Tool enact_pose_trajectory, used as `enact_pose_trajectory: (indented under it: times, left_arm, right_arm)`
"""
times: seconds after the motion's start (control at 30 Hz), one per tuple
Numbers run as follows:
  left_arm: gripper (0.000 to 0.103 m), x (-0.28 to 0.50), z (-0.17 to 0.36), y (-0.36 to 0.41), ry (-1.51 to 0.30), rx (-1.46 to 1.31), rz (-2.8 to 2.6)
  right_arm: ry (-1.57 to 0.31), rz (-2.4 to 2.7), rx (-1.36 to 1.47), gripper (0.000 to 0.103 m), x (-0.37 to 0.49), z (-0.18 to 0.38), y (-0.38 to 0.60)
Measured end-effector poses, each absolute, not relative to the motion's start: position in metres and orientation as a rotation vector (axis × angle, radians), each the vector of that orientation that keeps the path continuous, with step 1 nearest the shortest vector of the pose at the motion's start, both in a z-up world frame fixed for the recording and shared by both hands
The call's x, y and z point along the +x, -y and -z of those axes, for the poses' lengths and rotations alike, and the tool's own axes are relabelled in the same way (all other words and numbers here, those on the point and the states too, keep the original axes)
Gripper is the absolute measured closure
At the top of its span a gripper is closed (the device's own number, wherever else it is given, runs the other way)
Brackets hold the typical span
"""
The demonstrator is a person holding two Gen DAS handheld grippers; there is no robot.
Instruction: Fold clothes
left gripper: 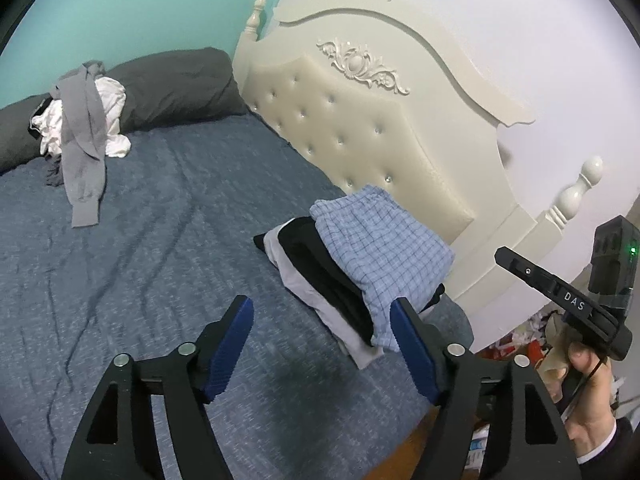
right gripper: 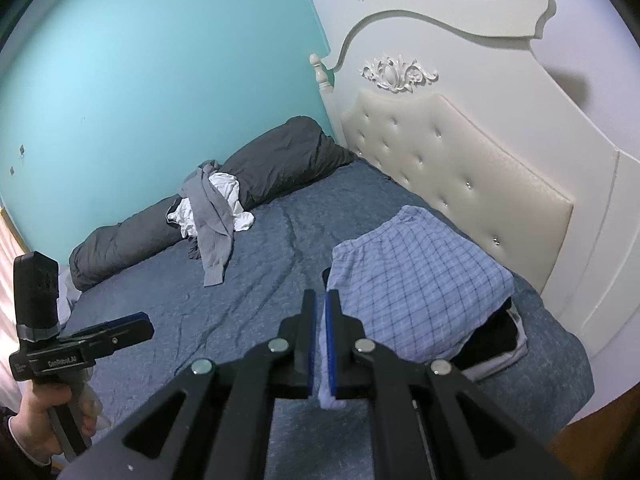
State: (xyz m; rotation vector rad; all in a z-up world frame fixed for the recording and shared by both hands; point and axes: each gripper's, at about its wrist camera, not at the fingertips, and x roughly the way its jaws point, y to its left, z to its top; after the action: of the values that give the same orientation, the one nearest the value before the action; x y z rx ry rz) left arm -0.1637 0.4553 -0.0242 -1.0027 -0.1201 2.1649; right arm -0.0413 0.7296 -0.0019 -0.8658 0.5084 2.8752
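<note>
A folded blue plaid garment (left gripper: 380,248) lies on top of a stack of folded black and grey clothes (left gripper: 316,276) on the blue bed, next to the headboard. It also shows in the right wrist view (right gripper: 420,284). My left gripper (left gripper: 322,312) is open and empty, just in front of the stack. My right gripper (right gripper: 322,300) is shut on the near edge of the plaid garment. A heap of unfolded grey and white clothes (left gripper: 86,120) lies at the far side of the bed; it also shows in the right wrist view (right gripper: 212,208).
A dark grey rolled duvet (right gripper: 260,176) runs along the teal wall. The cream tufted headboard (left gripper: 352,128) stands to the right. The blue bedspread (left gripper: 160,240) lies between heap and stack. Clutter sits on the floor (left gripper: 520,340) past the bed's corner.
</note>
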Motion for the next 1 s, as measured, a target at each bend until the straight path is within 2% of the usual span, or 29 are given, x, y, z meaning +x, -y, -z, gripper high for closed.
enact_pose_trajectory:
  times: [0.67, 0.73, 0.87, 1.0]
  left_arm:
    - [0.017, -0.109, 0.008, -0.409, 0.017, -0.936, -2.202]
    - [0.014, -0.104, 0.007, -0.404, 0.007, -0.926, -2.210]
    - [0.013, -0.095, 0.008, -0.397, -0.024, -0.917, -2.234]
    - [0.008, -0.086, 0.008, -0.389, -0.057, -0.897, -2.261]
  right_arm:
    - [-0.466, -2.828, -0.853, 0.097, 0.014, -0.001, -0.669]
    - [-0.490, -2.824, -0.850, 0.094, 0.020, 0.001, -0.667]
    - [-0.483, -2.823, -0.840, 0.065, 0.030, 0.003, -0.654]
    - [-0.461, -2.835, -0.821, 0.057, 0.039, 0.001, -0.642]
